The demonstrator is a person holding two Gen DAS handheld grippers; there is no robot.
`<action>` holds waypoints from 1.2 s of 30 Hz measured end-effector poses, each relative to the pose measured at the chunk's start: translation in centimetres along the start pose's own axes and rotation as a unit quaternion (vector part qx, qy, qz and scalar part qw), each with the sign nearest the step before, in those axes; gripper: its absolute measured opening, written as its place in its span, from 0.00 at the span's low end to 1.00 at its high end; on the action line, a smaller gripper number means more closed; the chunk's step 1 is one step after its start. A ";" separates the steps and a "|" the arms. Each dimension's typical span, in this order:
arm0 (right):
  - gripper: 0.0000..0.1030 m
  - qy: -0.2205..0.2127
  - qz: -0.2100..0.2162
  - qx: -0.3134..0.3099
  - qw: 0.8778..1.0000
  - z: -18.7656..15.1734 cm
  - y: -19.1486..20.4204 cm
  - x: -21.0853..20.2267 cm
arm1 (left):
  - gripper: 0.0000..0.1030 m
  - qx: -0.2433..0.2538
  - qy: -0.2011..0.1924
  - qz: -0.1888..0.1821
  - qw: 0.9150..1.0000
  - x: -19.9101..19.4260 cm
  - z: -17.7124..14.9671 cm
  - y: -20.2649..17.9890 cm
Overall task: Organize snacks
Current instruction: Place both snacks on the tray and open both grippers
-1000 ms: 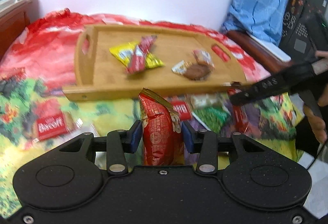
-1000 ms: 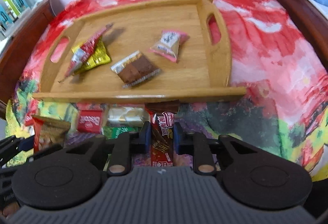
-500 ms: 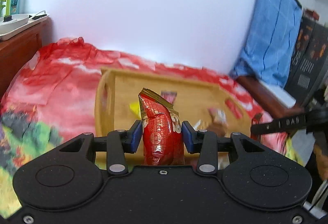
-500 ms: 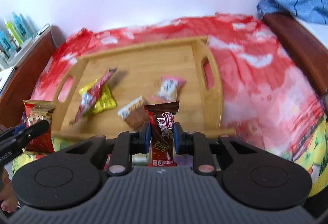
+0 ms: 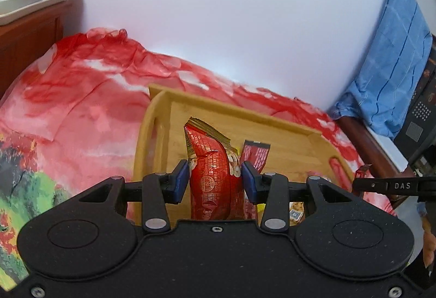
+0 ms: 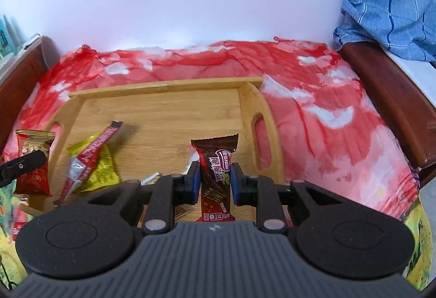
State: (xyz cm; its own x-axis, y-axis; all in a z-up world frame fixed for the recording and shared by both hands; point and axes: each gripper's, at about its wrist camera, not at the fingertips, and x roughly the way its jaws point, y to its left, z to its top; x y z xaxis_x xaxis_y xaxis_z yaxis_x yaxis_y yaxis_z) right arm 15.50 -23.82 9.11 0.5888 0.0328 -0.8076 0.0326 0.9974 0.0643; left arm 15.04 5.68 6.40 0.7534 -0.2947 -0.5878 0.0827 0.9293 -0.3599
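Bamboo tray [image 6: 253, 107] lies on the red patterned bedspread [image 6: 313, 112], serving as the collecting place for the snacks. The left gripper [image 5: 214, 179] has its fingers clamped on a red snack packet [image 5: 211, 178], held upright over the tray's 9 o'clock end so it can drop inside the rim. The right gripper [image 6: 212, 179] squeezes a brown chocolate wafer bar [image 6: 215, 175] by its middle, poised above the tray's 5 o'clock area near the handle slot. Already on the tray lie a yellow packet [image 6: 102, 167] with a red stick pack [image 6: 90, 159] across it; 1 or 2 more wrappers sit below the fingers, probably biscuits, though mostly hidden.
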 end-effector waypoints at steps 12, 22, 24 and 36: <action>0.26 0.028 0.001 0.013 1.000 -0.4 -0.3 2.5 | 0.38 0.010 0.020 -0.001 1.000 2.0 -1.3 -0.9; 0.26 0.038 0.010 0.027 0.999 -0.7 -0.8 3.1 | 0.38 0.015 0.026 0.008 1.000 2.8 -1.7 -1.1; 0.26 0.039 0.011 0.027 0.999 -0.8 -0.8 3.2 | 0.38 0.018 0.026 0.010 0.999 2.8 -1.8 -1.2; 0.56 0.009 0.022 0.028 0.999 -1.1 -1.0 2.1 | 0.53 0.065 0.017 0.017 0.998 1.9 -2.1 -2.6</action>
State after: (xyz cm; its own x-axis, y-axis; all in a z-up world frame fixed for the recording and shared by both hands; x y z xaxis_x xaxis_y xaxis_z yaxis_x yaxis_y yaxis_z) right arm 15.78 -24.64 6.72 0.5761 0.0775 -0.8137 0.0527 0.9899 0.1316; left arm 14.89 2.20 4.67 0.7351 -0.2669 -0.6232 0.1424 0.9595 -0.2430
